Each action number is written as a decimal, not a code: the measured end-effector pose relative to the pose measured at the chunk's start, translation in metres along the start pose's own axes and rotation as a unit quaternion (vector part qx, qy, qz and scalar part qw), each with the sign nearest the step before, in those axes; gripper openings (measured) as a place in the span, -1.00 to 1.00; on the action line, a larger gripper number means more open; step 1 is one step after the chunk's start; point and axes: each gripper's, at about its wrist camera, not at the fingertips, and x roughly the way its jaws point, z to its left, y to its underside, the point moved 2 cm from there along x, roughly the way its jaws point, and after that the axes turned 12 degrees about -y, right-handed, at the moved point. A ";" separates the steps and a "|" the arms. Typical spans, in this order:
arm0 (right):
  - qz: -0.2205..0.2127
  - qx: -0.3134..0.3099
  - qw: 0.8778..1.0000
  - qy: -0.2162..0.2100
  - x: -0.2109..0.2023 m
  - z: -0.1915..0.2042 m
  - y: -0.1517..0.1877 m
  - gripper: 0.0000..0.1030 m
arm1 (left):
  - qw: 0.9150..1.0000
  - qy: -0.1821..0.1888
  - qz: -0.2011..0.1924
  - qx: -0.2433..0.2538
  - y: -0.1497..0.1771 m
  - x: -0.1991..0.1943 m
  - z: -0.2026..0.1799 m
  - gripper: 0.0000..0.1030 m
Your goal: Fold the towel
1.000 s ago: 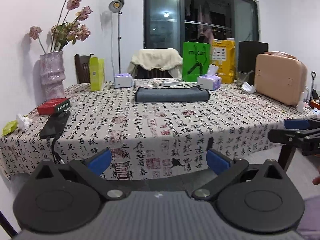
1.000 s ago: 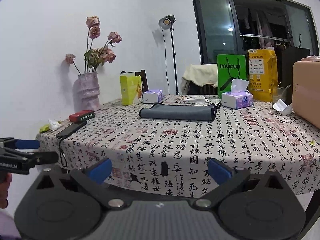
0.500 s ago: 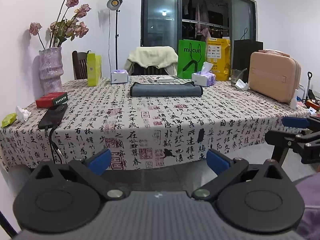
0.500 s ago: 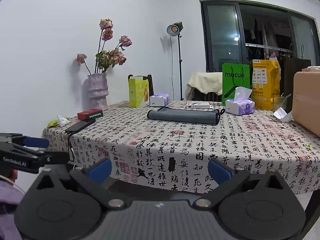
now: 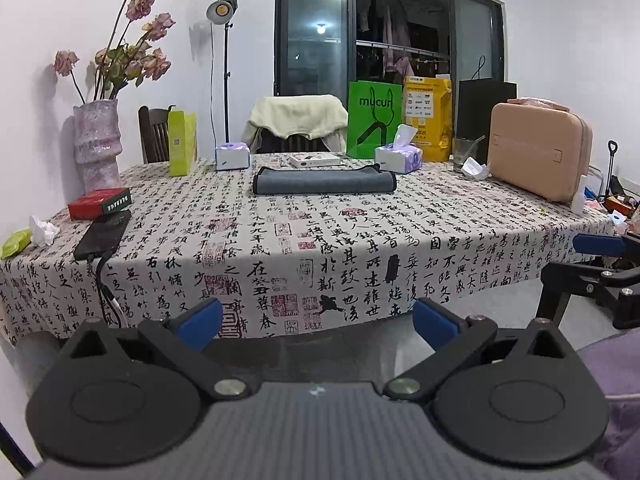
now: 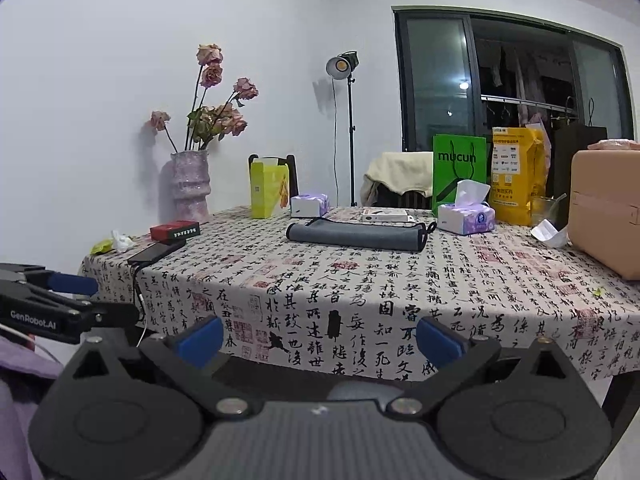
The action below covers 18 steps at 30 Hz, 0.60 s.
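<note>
My left gripper (image 5: 318,320) has its jaws spread wide and holds nothing; it hangs off the near edge of the table (image 5: 360,240), below the level of the top. My right gripper (image 6: 320,338) is likewise fully open and empty, level with the left one and beside it.

The towel (image 5: 324,182), grey with a dark border, lies well apart from both grippers, across the far middle of the table. It appears already doubled into a long flat band with a small loop at its right end.

Risks, as I judge them:
- The patterned tablecloth (image 5: 280,248) lies directly under the towel; a low pinch could take both layers and drag the items standing on it.
- The tissue pack (image 5: 399,156) and a flat white box (image 5: 315,159) sit just behind the towel; an overreach could knock them.
- A phone (image 5: 103,235) with its cable trailing over the edge lies on the left approach and could snag.

Containers: the vase (image 5: 97,142) holds dried roses; the tissue pack has one sheet pulled up; the glass (image 5: 464,154) has something leaning in it, which I cannot identify.
</note>
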 end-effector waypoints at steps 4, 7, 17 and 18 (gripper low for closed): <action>-0.003 0.006 1.000 0.006 -0.003 -0.003 0.000 1.00 | 1.000 0.004 -0.003 0.002 -0.001 -0.001 -0.002 1.00; -0.003 0.009 1.000 0.005 -0.002 -0.005 0.000 1.00 | 1.000 0.009 -0.003 0.003 0.000 -0.001 -0.003 1.00; -0.001 0.022 1.000 0.007 0.000 -0.011 0.002 1.00 | 1.000 0.007 -0.007 0.000 0.001 -0.001 -0.002 1.00; -0.001 0.022 1.000 0.007 0.000 -0.011 0.002 1.00 | 1.000 0.007 -0.008 0.001 0.001 -0.001 -0.003 1.00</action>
